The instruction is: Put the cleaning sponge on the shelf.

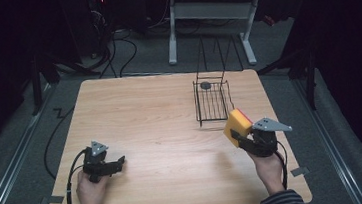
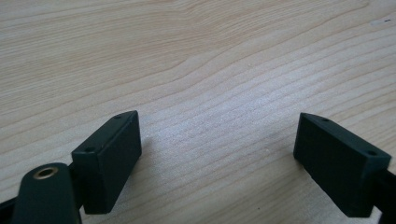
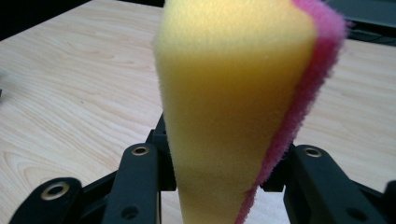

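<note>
Wire rack (image 1: pixel 212 101) on table (image 1: pixel 134 111), perhaps holding a disc (image 1: pixel 205 85)

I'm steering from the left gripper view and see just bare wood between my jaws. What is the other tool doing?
Observer: The right tool is shut on a yellow sponge with a pink backing, pinched at its lower end.
Operator: Is the sponge on the table?
Observer: No, it is held up above the wooden table.
Operator: Anything near it?
Observer: A black wire rack stands just beyond it, with a small dark round object at its far end.
</note>
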Demonstrator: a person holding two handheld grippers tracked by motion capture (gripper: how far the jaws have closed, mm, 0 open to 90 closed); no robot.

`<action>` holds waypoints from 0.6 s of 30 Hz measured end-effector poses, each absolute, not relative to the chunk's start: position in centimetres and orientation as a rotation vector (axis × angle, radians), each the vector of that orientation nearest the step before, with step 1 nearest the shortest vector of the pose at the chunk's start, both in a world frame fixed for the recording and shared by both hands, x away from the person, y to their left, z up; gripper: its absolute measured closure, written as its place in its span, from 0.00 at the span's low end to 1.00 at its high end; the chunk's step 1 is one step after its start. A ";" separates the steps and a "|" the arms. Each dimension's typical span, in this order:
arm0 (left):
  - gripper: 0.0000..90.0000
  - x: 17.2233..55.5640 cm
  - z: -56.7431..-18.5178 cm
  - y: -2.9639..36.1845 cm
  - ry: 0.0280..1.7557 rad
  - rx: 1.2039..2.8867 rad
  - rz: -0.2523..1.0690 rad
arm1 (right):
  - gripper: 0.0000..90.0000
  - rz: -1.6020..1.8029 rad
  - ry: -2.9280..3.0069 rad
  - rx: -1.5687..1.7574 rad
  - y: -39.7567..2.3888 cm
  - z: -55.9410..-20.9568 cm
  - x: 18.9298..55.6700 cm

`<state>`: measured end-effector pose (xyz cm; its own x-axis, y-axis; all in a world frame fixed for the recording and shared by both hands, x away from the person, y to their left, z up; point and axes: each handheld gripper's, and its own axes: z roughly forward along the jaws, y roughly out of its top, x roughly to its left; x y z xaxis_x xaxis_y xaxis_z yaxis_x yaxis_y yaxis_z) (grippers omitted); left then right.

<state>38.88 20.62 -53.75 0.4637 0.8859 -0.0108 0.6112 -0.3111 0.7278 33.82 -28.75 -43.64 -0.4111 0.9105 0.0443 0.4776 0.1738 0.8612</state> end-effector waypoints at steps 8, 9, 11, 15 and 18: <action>0.17 38.9 -53.7 20.6 1.241 2.040 0.523 | 0.67 1.138 1.955 1.267 -28.3 -42.4 35.0; 0.17 38.9 -53.7 20.6 1.241 2.040 0.523 | 0.67 1.133 1.959 1.268 -28.2 -42.3 35.2; 0.17 38.9 -53.7 20.6 1.241 2.040 0.523 | 0.67 1.128 1.964 1.259 -28.1 -42.1 35.6; 0.17 38.9 -53.7 20.6 1.241 2.041 0.523 | 0.67 1.124 1.975 1.258 -27.9 -41.6 36.3; 0.17 38.9 -53.7 20.6 1.241 2.041 0.523 | 0.67 1.129 1.970 1.262 -28.0 -41.2 36.9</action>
